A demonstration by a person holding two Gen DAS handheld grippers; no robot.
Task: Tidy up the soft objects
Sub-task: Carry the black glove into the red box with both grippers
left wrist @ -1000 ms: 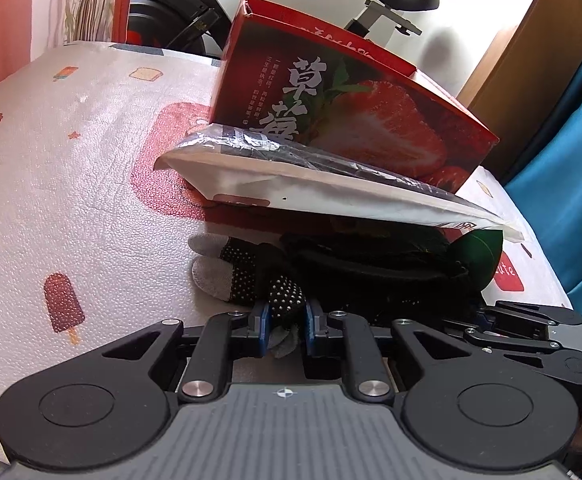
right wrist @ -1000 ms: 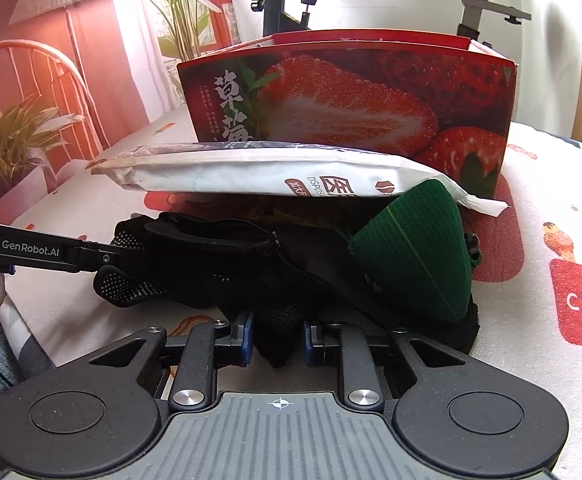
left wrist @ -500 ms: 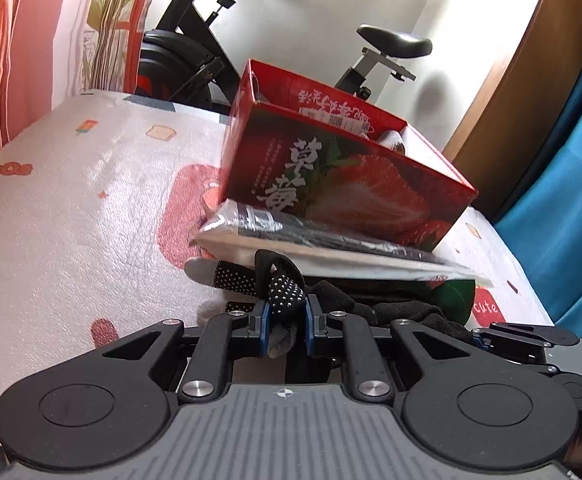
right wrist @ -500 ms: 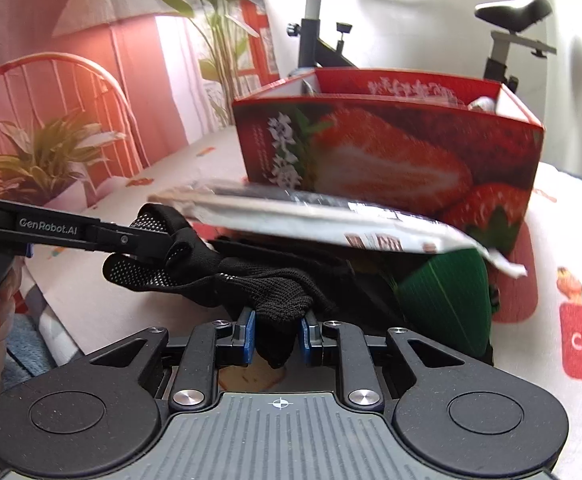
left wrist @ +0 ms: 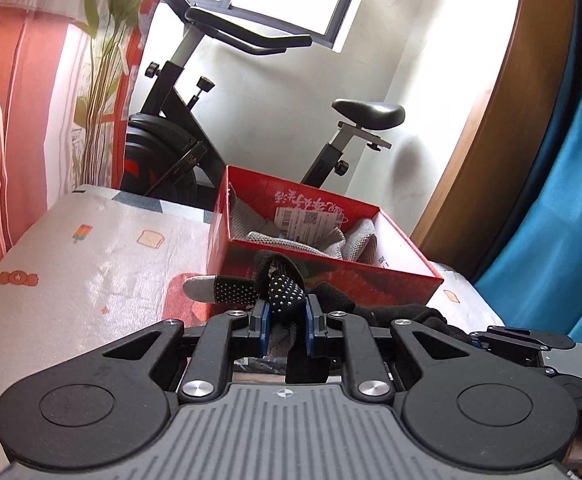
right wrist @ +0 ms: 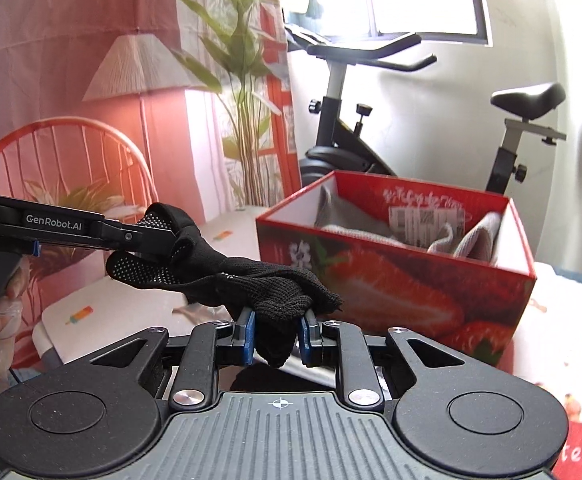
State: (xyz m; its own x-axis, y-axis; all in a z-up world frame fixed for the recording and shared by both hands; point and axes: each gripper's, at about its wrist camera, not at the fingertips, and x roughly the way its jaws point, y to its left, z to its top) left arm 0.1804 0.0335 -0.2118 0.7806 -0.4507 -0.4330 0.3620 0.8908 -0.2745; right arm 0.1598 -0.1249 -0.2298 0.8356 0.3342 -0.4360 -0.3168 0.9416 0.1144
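**Spanning both grippers: black glove held clear of the bed**

Hanging between the two tools, the black knit glove point(right wrist: 227, 276) sags limp and light; its dotted palm should resist slipping. Left gripper point(left wrist: 285, 322) pinches the finger end, right gripper point(right wrist: 277, 334) the cuff, both jaws narrow on fabric. The red strawberry box point(right wrist: 403, 276), already holding grey cloth point(left wrist: 291, 236), stands just beyond.

open-topped red cardboard strawberry box point(right wrist: 395, 276) directly ahead; near wall stands in way at table height, top opening unobstructed. grey knitted cloths point(left wrist: 291, 236) fill box floor, room above them. black exercise bike point(right wrist: 371, 132) behind box. bare printed tablecloth point(left wrist: 71, 280) left of box.
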